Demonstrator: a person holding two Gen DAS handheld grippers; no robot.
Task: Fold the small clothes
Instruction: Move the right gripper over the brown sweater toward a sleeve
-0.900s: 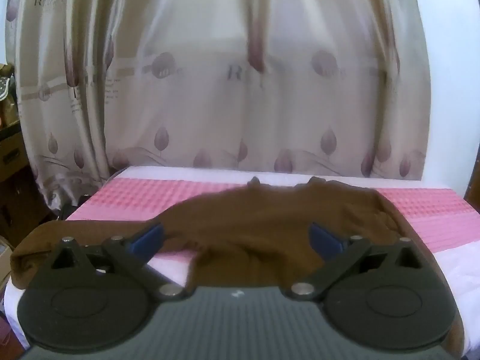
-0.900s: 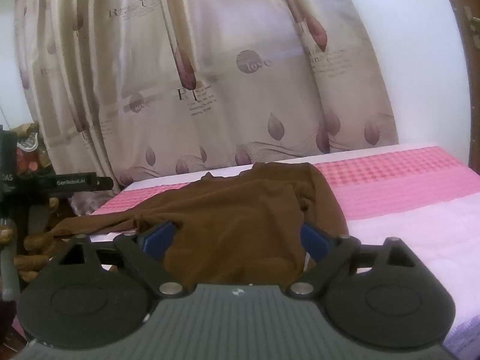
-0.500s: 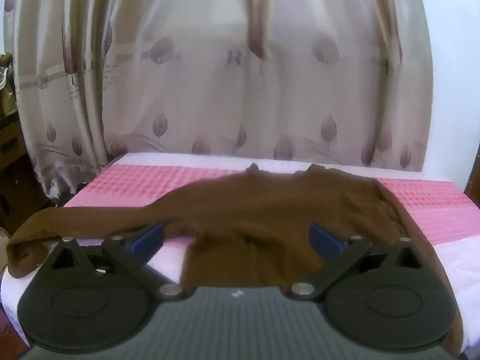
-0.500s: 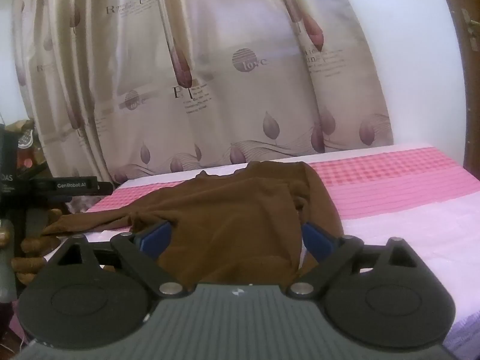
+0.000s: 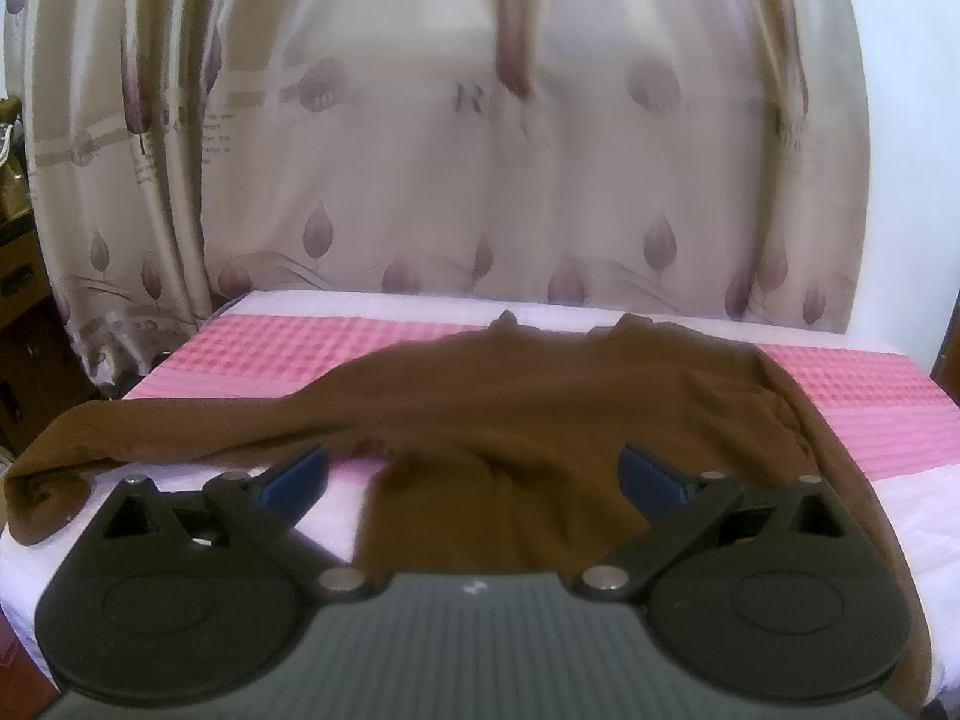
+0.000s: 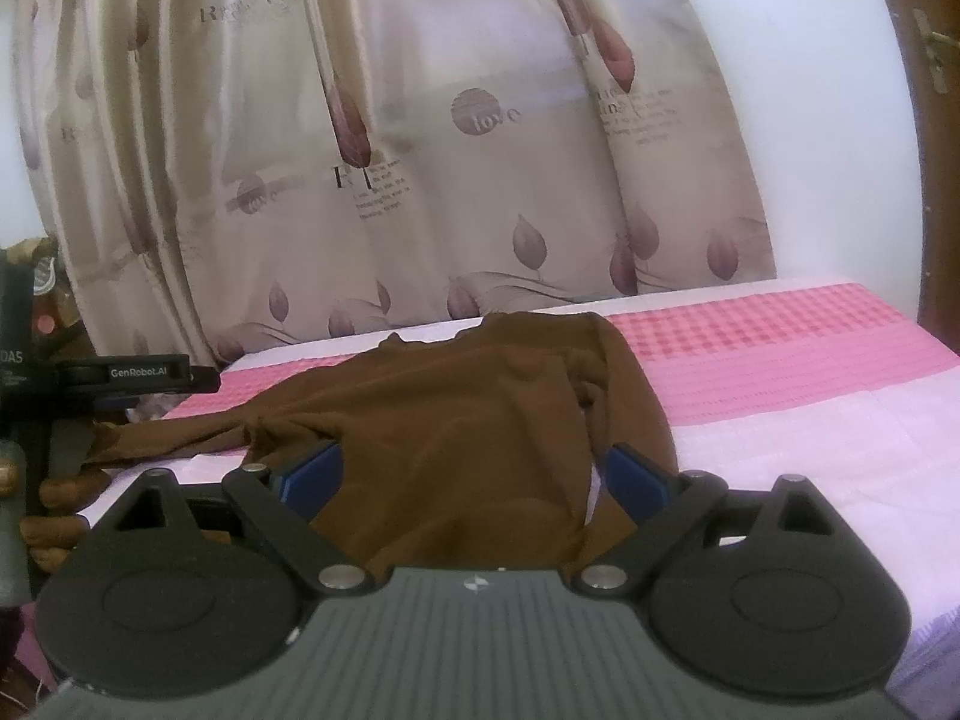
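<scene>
Firstly, the left wrist view. One brown garment [image 5: 540, 420], long-sleeved, lies spread on the bed [image 5: 900, 516]. Its neckline is at the far edge, toward the curtain [image 5: 420, 150], and its hem is at the near edge, under the camera; the body's long axis thus runs near to far. One sleeve stretches out to the left, crosswise to the body, its cuff at the left edge of the bed. The other sleeve runs down the right side of the body toward the near edge. One left gripper [image 5: 474, 474]: two blue fingertips, spread wide apart, clamped on nothing, hovering over the lower half of the garment. One pink checked band [image 5: 270, 348] crosses the bed under the garment's upper part.

Next, the right wrist view. The same single brown garment [image 6: 468, 420] appears, neckline far, hem near, one sleeve reaching left. One right gripper [image 6: 474, 474]: two blue fingertips, wide apart, nothing between the pads, poised above the garment's lower body. At the left edge, the left gripper [image 6: 138, 375] shows as a black bar with white lettering, with the fingers [image 6: 60, 492] of the person's hand around its handle. One curtain [image 6: 420, 150], patterned with leaves and lettering, hangs behind the bed [image 6: 840, 420].
</scene>
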